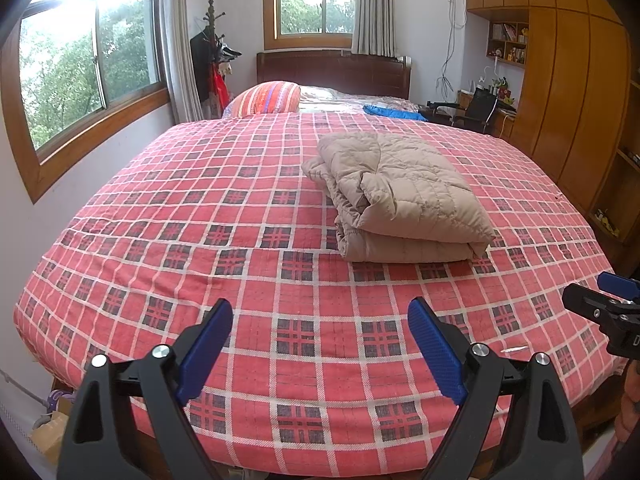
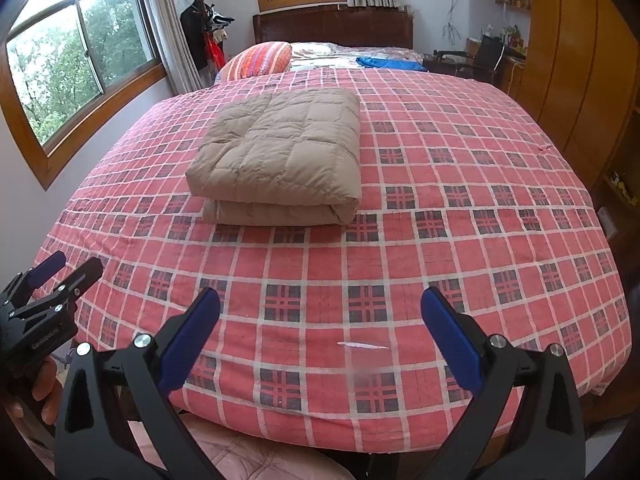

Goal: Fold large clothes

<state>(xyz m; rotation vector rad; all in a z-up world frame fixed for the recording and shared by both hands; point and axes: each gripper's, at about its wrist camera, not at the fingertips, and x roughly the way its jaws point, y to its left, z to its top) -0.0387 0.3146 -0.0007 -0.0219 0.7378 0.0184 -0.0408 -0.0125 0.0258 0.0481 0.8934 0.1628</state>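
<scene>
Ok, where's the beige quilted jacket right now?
The folded beige jacket lies on the red plaid bedspread, mid-bed beyond both open grippers: right of centre in the left wrist view, left of centre in the right.

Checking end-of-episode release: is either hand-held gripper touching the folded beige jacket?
Apart. Both wrist views show the left hand-held gripper and right hand-held gripper open, with bare plaid bedspread before the folded beige jacket.

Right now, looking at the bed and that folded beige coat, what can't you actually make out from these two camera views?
- Folded beige coat: its inner layers and any sleeves or zipper are tucked under the top fold in both views.
- Small white scrap on the plaid bedspread: too small to identify.
- Shelf items: too small and distorted.
- Right gripper in the left wrist view: cut off by the frame edge.
- Under the bed: hidden by the bedspread's overhang.
</scene>
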